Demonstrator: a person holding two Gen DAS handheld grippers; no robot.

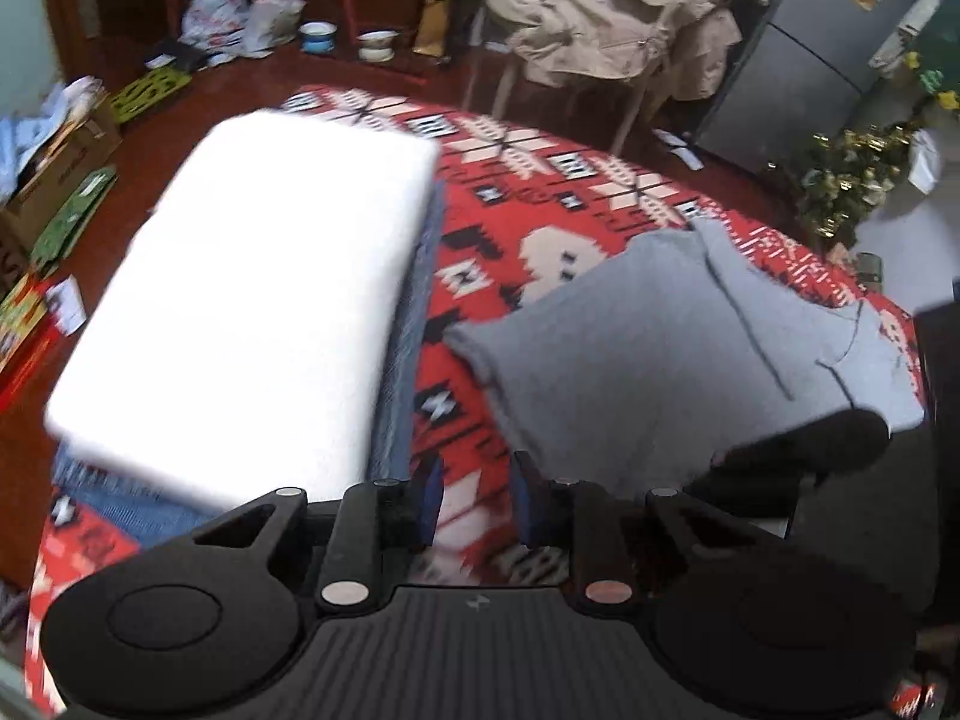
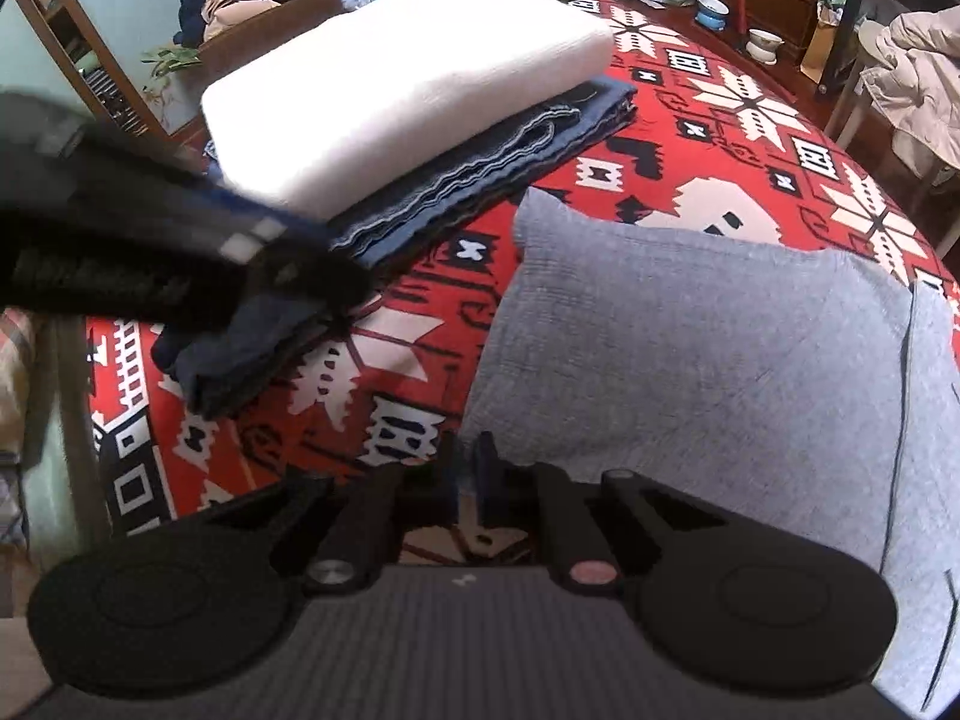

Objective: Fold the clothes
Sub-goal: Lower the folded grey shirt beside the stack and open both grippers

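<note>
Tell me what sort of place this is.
Probably a lived-in home room. Folded clothes lie on a red patterned cover, a coat is draped over a chair, and a fridge with magnets stands beside it, with bags and bowls on the floor.

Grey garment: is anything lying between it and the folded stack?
Nothing visible. Only bare red blanket separates the grey garment from the stack; the left gripper hovers by the stack's near end.

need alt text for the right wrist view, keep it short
A grey garment lies spread on a red patterned blanket, just ahead of the right tongs, which are shut. Behind it a folded white cloth rests on folded denim; the left tongs blur in from the left.
</note>
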